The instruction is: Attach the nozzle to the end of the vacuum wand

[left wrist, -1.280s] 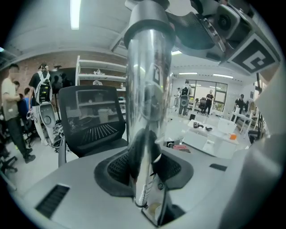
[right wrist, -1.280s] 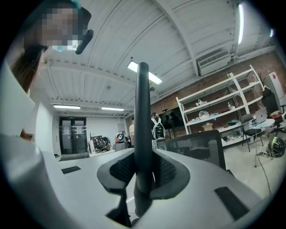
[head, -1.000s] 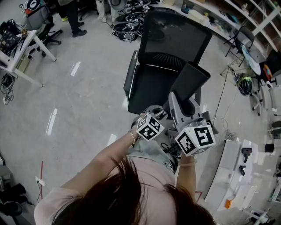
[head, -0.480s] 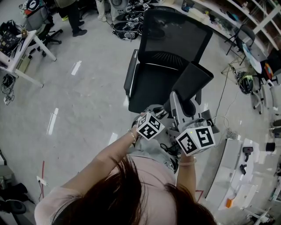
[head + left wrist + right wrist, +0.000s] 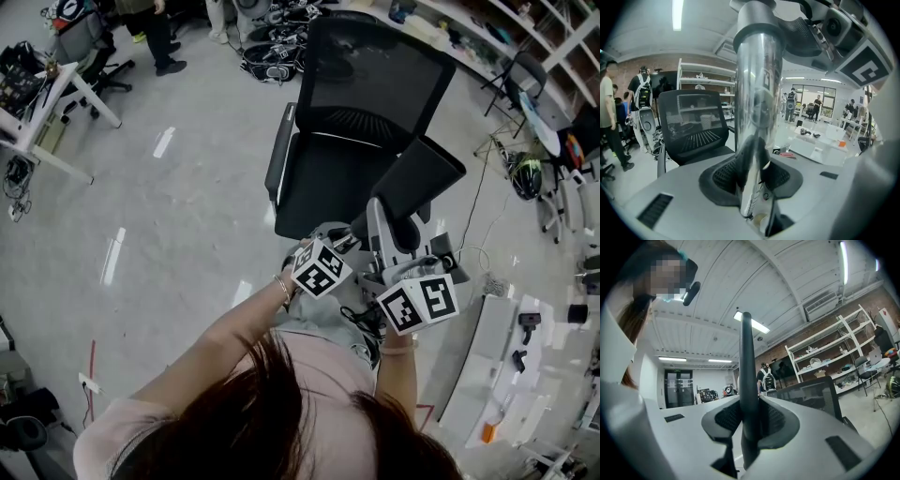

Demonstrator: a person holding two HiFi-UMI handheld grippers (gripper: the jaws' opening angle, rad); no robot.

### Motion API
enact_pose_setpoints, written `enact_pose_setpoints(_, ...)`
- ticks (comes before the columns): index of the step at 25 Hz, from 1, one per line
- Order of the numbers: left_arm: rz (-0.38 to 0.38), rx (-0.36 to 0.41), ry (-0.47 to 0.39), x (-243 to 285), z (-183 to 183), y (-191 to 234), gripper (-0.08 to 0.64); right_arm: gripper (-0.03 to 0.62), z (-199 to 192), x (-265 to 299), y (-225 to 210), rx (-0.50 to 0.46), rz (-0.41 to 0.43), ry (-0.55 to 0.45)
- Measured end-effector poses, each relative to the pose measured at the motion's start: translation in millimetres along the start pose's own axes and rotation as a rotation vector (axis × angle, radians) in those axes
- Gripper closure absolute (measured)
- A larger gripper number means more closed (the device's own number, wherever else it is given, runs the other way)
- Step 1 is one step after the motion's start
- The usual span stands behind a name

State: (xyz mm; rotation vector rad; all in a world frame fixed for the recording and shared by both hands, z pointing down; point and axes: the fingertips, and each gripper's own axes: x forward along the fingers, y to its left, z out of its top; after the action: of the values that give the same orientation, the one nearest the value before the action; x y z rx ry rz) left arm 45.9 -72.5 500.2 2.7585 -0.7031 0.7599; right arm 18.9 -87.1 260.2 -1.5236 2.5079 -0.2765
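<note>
My left gripper [image 5: 339,236] [image 5: 752,176] is shut on the shiny metal vacuum wand [image 5: 757,93], which stands upright between its pads. A grey collar [image 5: 754,21] caps the wand's upper end. My right gripper [image 5: 394,230] [image 5: 749,420] is shut on the flat black nozzle [image 5: 417,173] [image 5: 746,371], which the right gripper view shows edge-on as a thin black blade. In the head view the two grippers are close together above the chair's seat, and the nozzle fans out beyond the right jaws. The joint between nozzle and wand is hidden.
A black mesh office chair [image 5: 356,84] stands right in front of me. A white bench [image 5: 497,375] with small tools is at the lower right and a desk [image 5: 37,103] at the upper left. Shelving [image 5: 525,28] and people [image 5: 155,33] are further back.
The right gripper and the black nozzle have shifted slightly to the right and rolled a little. The left gripper and wand have stayed put.
</note>
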Motion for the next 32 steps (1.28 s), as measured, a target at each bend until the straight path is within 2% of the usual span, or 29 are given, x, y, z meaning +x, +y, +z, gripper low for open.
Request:
enact_pose_setpoints(8,0.025,0.009,0.009,-2.5,-3.9,8.7,0.422,0.486,-6.1,12.0,5.1,0.007,0.053,0.068)
enact_pose_setpoints(14,0.026,0.011,0.021,-2.3,-5.5,14.6,0.422,0.485,-8.1,18.9,6.2,0.018,0.077,0.056)
enact_pose_setpoints(27,0.014,-0.036,0.026,2.6,-2.5,10.6,0.422,0.485,-4.9,12.3,-0.6,0.019,0.073,0.046)
enact_pose_setpoints(32,0.006,-0.050,0.024,4.3,0.7,8.9,0.422,0.485,-2.7,10.4,-1.9,0.020,0.097,0.047)
